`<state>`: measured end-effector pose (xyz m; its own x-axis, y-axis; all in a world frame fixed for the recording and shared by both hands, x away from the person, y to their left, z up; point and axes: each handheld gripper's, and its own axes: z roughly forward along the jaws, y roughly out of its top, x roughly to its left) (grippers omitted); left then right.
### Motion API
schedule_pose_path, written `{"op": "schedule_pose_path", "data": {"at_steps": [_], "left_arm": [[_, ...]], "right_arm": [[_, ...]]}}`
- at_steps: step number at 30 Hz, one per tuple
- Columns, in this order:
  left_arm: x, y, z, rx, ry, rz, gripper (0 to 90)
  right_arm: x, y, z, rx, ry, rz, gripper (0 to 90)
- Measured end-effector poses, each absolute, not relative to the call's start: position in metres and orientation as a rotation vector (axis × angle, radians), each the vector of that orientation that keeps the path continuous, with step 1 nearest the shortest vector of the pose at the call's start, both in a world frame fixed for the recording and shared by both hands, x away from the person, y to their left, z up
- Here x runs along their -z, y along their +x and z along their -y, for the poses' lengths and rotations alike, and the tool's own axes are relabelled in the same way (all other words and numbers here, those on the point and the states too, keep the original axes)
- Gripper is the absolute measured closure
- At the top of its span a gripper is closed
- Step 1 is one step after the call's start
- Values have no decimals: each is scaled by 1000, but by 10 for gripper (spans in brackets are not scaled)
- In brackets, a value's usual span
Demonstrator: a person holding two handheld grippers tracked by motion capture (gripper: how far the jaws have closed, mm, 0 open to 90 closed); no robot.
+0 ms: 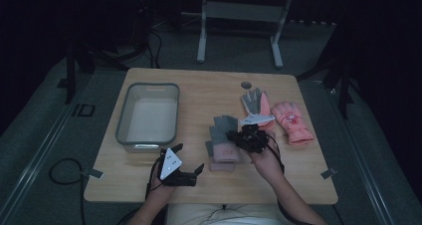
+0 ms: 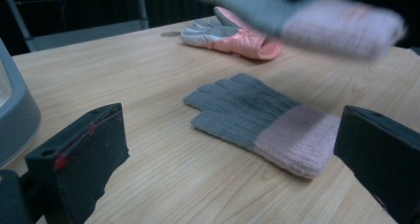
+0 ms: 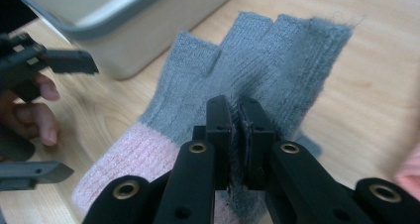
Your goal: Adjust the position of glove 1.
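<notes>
We are holding the left gripper (image 1: 189, 160) wide apart, low over the bench (image 1: 209, 88), beside the grey bin (image 1: 148, 113). Ahead of it one grey-and-pink knit glove (image 2: 262, 122) is lying flat. The right gripper (image 3: 236, 135) is pinching a second knit glove (image 3: 257, 60), lifted clear.

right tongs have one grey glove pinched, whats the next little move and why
Probably carry it left toward the grey bin and lower it in. The right tongs are shut on a grey and pink knit glove, lifted above its mate still flat on the table. The left tongs are open beside the bin, free to take the mate.
</notes>
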<state>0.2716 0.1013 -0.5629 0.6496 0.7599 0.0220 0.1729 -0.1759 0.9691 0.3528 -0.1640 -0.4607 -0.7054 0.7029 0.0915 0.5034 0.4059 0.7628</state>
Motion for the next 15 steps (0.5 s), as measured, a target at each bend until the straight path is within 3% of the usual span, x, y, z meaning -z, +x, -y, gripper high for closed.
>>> {"op": "schedule_pose_path", "data": {"at_steps": [15], "left_arm": [[563,272,-99,-638,1706,-773,0]], "right_arm": [[518,366,154,-1088,1161,-2510,843]]}}
